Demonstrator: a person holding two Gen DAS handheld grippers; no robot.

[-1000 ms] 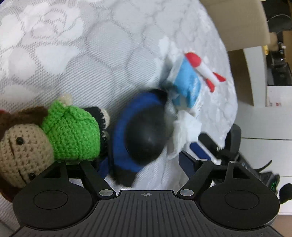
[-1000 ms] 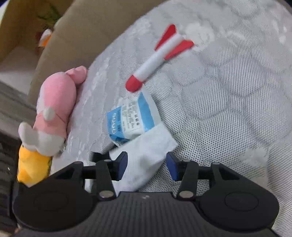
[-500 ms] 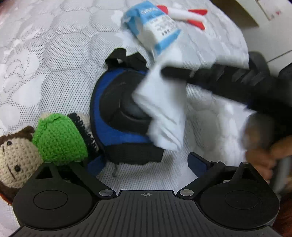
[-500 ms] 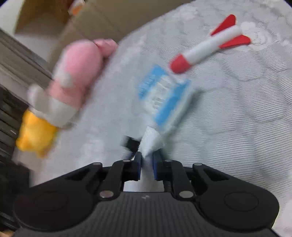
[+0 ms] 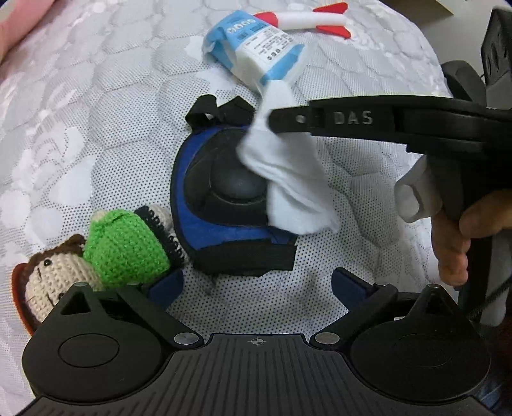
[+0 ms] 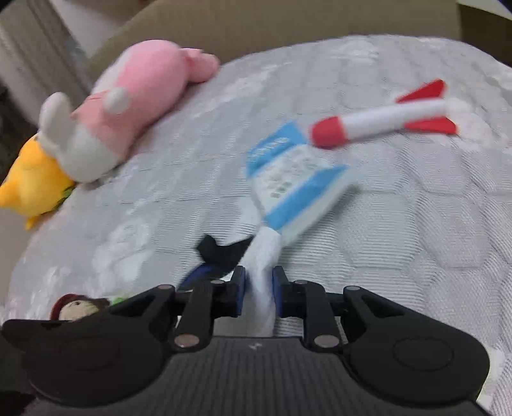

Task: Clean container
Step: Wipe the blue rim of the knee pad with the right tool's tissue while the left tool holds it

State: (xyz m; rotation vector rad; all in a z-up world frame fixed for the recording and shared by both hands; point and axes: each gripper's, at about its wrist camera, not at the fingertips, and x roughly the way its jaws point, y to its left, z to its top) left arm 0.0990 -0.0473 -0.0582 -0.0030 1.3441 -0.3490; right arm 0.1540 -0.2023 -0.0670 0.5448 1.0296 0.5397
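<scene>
I see the container (image 5: 224, 188), a rounded blue pad with a glossy black domed shell and black straps, lying flat on the quilted white bedcover (image 5: 96, 112), dome up. A white tissue (image 5: 288, 179) hangs over its right side, touching the dome, its upper end pinched. Just beyond lies the blue-and-white tissue pack (image 5: 262, 51), flat on its side, open end toward the container.

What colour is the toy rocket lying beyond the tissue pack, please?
The toy rocket has a white body with a red nose and red fins, sharpest in the left wrist view.
</scene>
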